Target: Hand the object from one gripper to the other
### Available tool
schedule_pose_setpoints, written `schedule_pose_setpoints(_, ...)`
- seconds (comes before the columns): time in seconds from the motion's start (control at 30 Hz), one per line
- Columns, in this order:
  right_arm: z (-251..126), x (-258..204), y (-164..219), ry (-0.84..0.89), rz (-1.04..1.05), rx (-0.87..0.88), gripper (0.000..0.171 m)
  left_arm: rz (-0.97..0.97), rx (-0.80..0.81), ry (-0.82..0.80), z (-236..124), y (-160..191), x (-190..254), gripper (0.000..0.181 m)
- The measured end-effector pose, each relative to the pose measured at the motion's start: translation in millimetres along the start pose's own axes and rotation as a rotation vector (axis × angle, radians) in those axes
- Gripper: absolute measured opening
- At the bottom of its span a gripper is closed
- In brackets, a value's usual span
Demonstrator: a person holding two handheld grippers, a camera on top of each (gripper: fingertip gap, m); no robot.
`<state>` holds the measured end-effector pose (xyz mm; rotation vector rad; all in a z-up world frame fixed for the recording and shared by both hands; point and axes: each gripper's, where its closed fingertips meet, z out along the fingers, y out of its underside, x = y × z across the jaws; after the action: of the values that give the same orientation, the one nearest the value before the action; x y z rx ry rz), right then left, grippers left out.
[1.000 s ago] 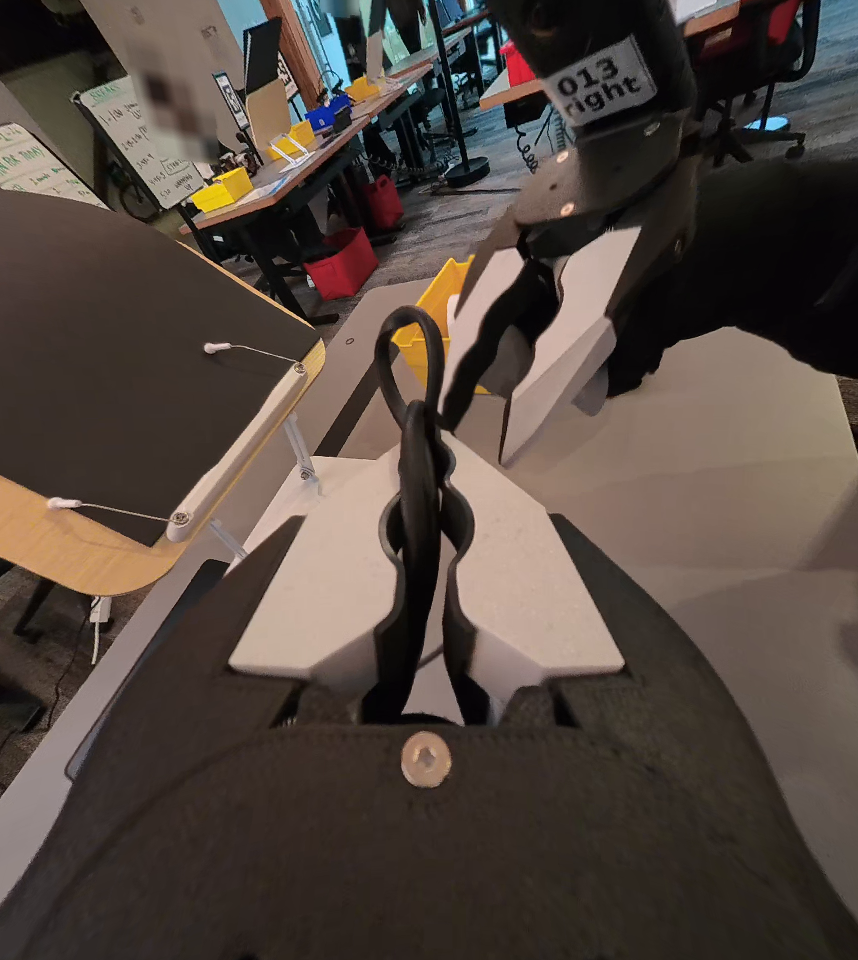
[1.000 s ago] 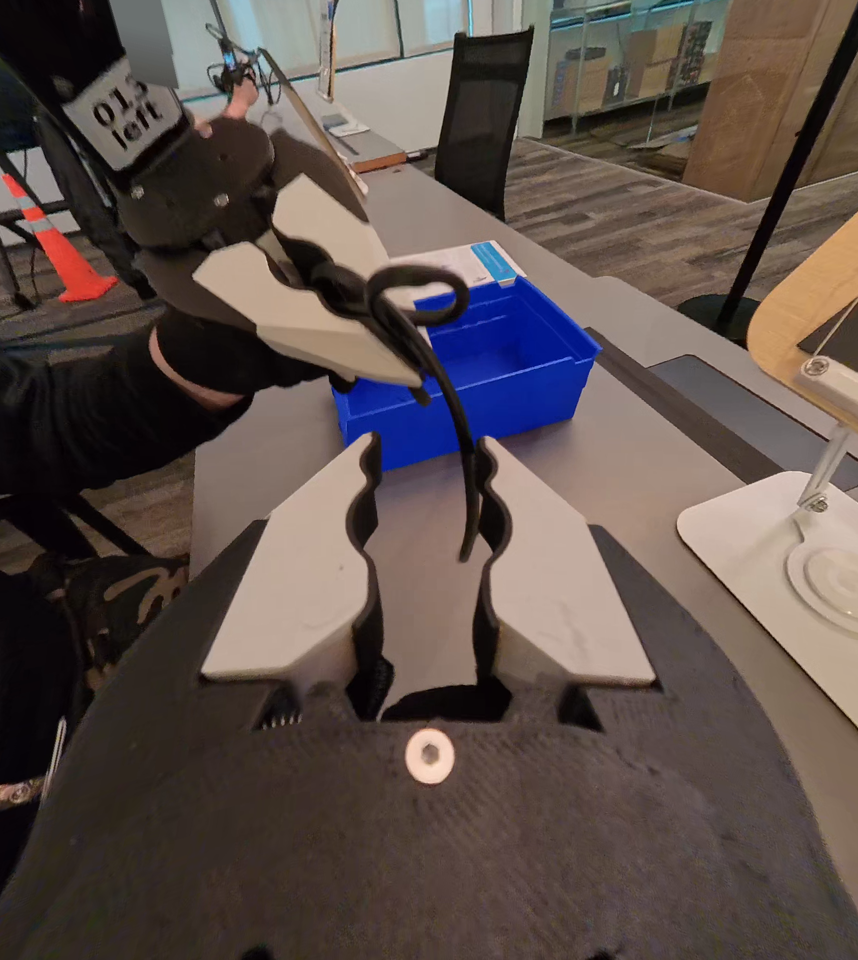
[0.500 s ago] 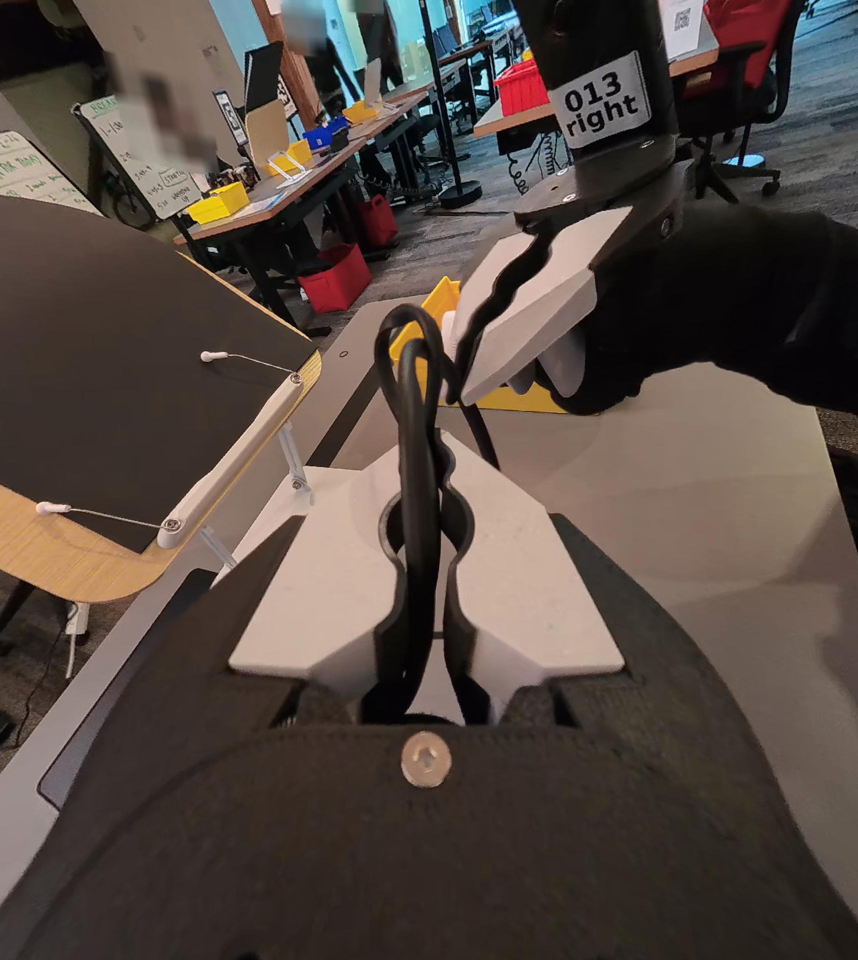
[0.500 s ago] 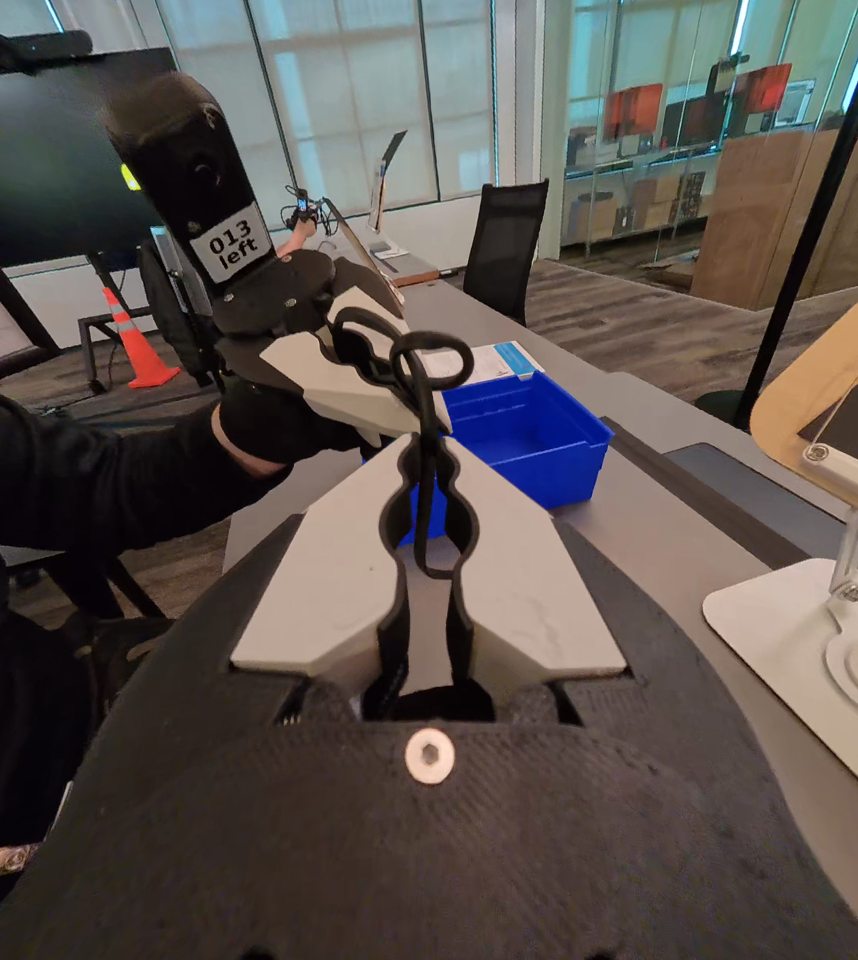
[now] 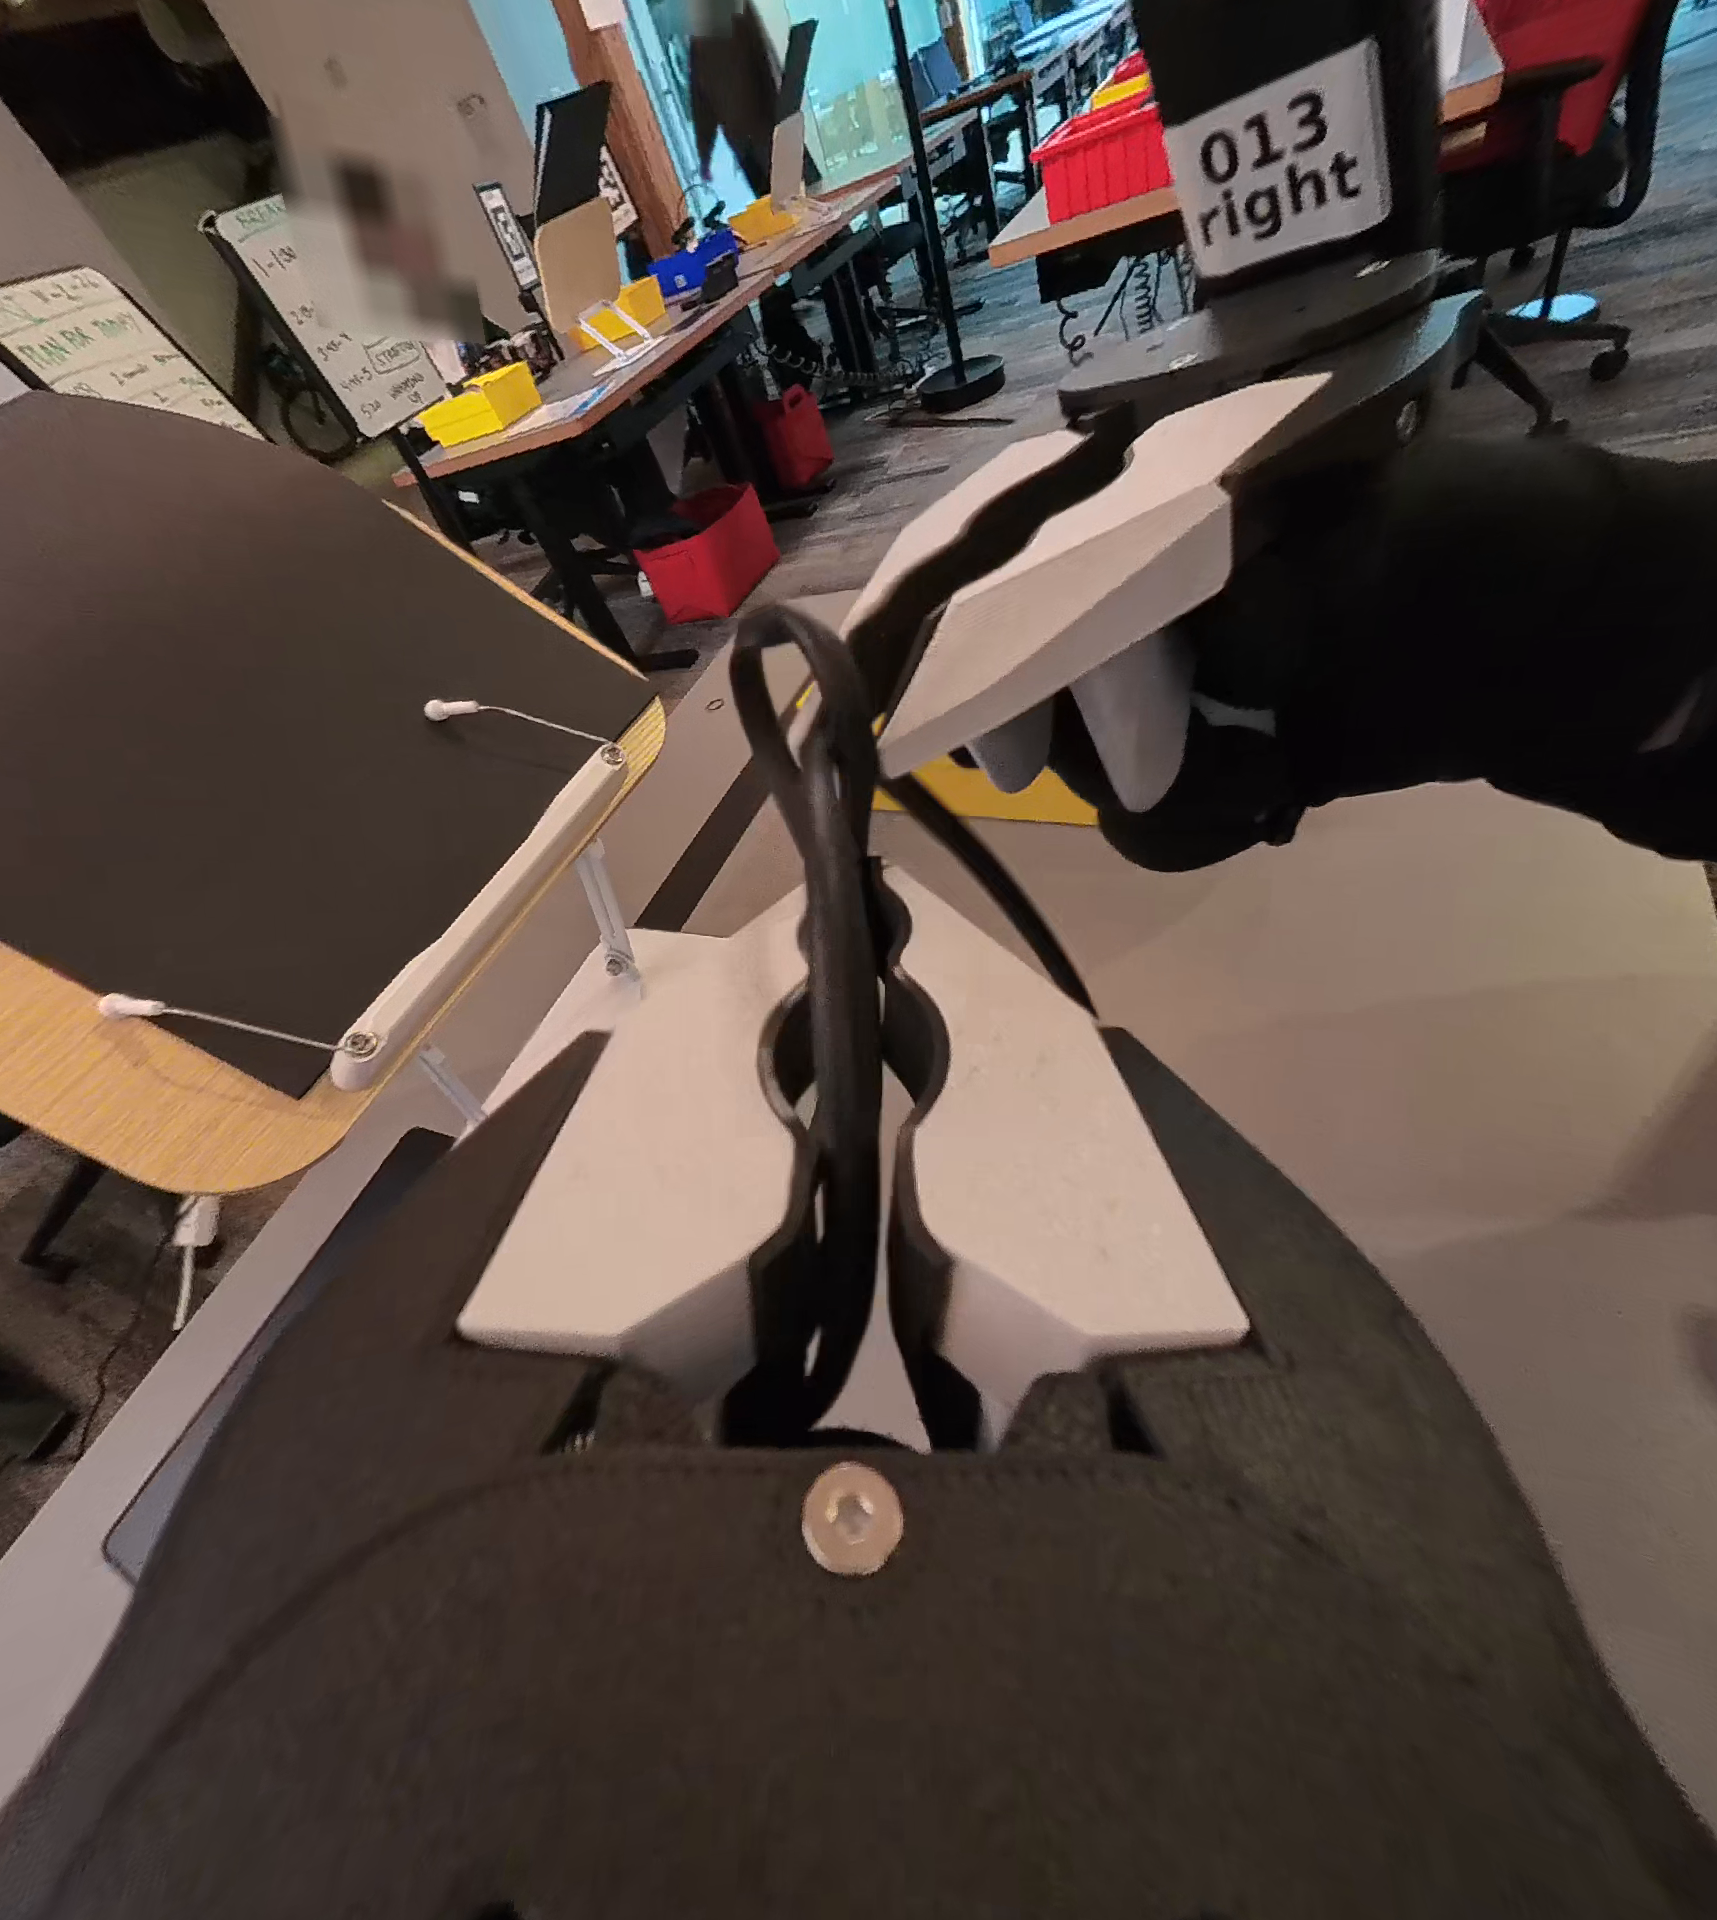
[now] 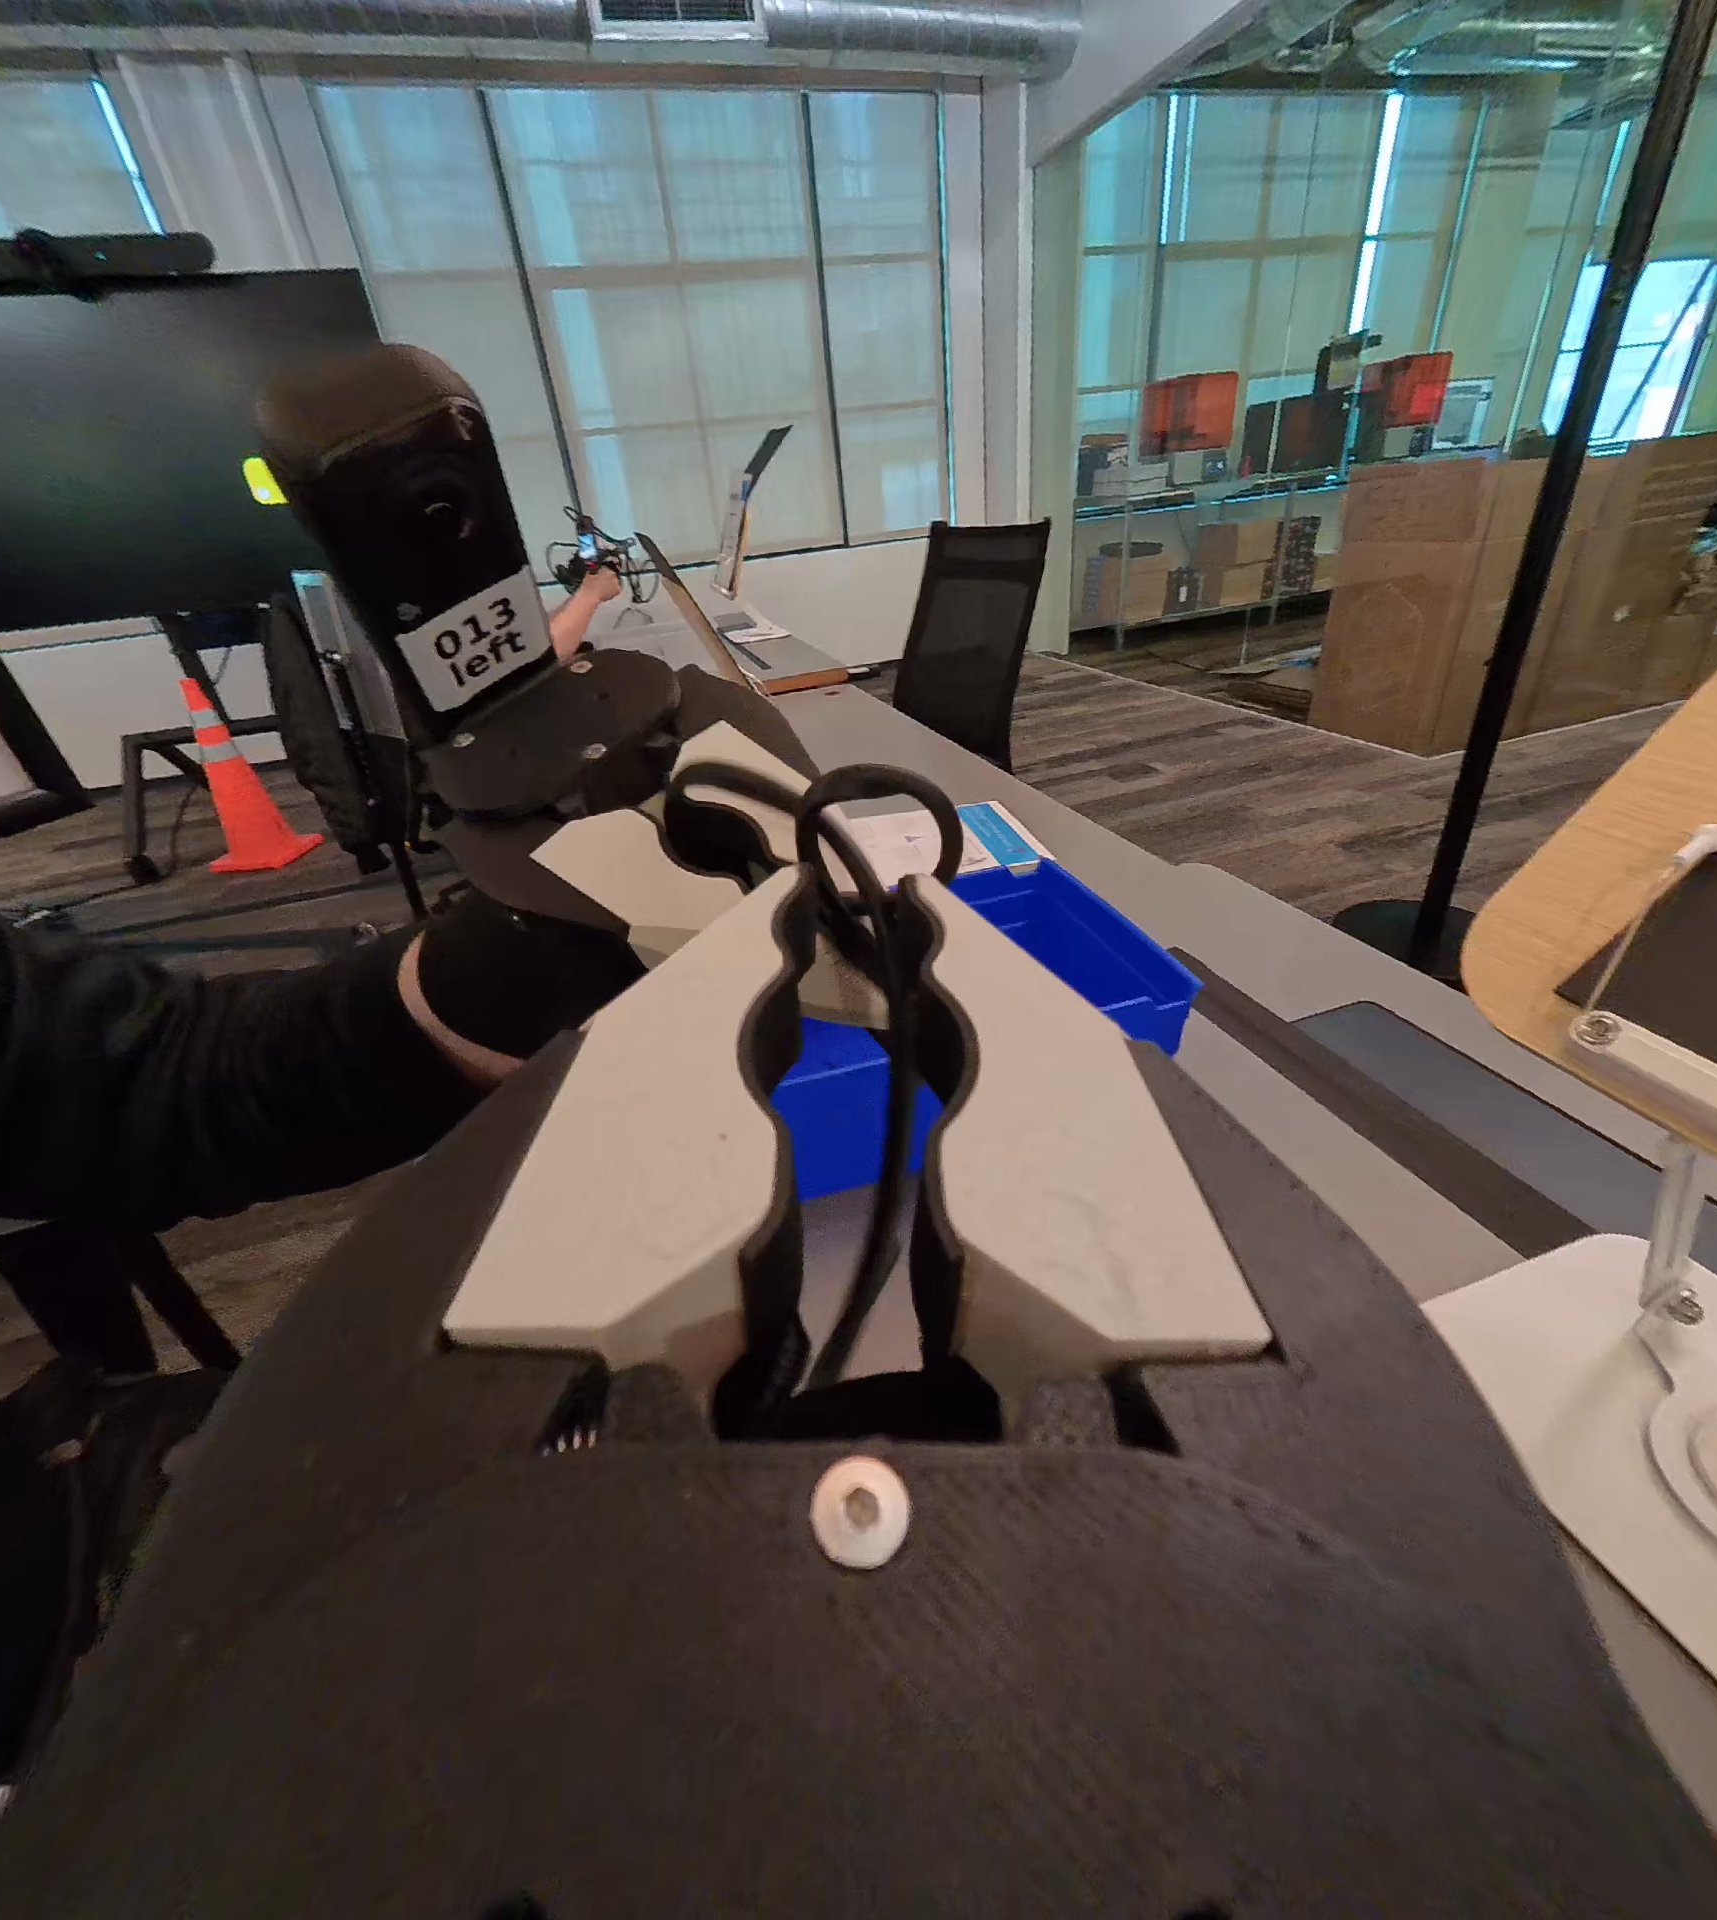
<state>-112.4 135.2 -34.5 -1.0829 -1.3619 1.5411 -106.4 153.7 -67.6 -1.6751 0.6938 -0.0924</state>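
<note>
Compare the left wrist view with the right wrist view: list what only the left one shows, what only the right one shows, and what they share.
Only the left wrist view: the yellow bin behind the right gripper, and red bins on the floor.

Only the right wrist view: the blue bin, an orange cone, a dark screen and the windows.

Both: the black cable with both grippers shut on it, the left gripper included, above the grey table.
</note>
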Motion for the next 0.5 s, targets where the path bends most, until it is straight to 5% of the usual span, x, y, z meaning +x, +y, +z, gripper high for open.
schedule_pose_setpoints(0.1, 2.5, 1.0, 3.2, 0.027, -0.018, -0.033, 0.021, 0.02, -0.024, -0.032, 1.0, 2.8, -2.8, 0.001)
schedule_pose_setpoints(0.4, 5.6, -4.2, 5.2, 0.045, -0.078, -0.065, 0.002, 0.057, -0.071, -0.064, 4.6, 7.9, -1.6, 0.0)
schedule_pose_setpoints(0.5, 5.1, -7.2, 9.1, 0.029, -0.102, -0.102, 0.017, 0.038, -0.064, -0.034, 3.5, 6.7, -0.1, 0.001)
